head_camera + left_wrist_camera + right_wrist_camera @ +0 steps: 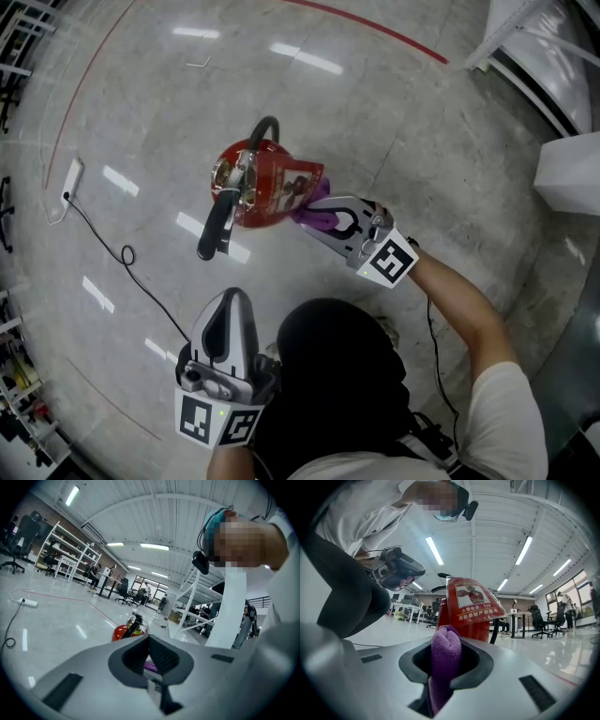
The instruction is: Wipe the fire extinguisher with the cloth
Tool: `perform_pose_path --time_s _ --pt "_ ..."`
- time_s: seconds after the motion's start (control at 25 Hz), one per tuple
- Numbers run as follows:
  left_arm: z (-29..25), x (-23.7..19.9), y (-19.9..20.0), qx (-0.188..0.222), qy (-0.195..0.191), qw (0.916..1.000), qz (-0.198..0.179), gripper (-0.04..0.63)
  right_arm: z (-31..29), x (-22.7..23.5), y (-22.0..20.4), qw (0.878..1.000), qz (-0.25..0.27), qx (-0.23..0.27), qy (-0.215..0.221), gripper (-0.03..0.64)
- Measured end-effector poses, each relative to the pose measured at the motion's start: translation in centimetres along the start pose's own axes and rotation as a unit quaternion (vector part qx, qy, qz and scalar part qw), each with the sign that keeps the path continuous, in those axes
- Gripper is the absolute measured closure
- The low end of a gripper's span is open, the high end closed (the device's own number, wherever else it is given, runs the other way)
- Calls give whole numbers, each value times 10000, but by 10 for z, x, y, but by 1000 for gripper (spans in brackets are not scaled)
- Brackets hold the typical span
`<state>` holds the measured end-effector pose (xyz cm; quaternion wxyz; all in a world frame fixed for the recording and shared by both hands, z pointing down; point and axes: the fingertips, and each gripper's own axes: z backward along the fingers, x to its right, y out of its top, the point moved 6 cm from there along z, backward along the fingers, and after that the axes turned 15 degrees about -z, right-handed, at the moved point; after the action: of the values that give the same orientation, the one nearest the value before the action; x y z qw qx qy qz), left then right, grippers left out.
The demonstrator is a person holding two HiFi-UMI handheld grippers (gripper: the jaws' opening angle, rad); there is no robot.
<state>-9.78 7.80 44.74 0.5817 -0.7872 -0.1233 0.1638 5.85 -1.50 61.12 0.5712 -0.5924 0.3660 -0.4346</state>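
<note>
The red fire extinguisher [267, 208] stands upright on the pale floor [422, 141], its black hose [216, 230] hanging down one side. A red tag [477, 599] tilts out from its body. The tag bears a small picture above two lines of yellow Chinese characters, and the upper line ends in the readable number "119". No brand name can be made out on the cylinder itself.

The right gripper [326, 220] has its jaws clenched on a folded purple cloth [314, 202]. The rounded end of the cloth sticks out past the jaw tips and, in the head view, lies against the extinguisher's side just below the tag.

The left gripper [234, 300] hangs well apart from the extinguisher, close to the person's body, with its jaws closed tip to tip. A sliver of purple shows in the hollow behind the tips, and what it is cannot be told.

Each gripper carries a cube with black-and-white square markers. A white power strip [71, 183] lies on the floor off to the left, with a black cable [127, 253] trailing from it.
</note>
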Motion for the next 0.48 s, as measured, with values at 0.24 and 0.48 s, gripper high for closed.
perform_pose_path --time_s 0.24,0.48 --pt "-1 -3 0 -40 -27 10000 12 591 -1 3 -32 9998 -109 -187 -52 549" --pt "2 -6 -7 -204 -37 9998 65 591 -5 2 -75 9987 -240 -457 -29 549"
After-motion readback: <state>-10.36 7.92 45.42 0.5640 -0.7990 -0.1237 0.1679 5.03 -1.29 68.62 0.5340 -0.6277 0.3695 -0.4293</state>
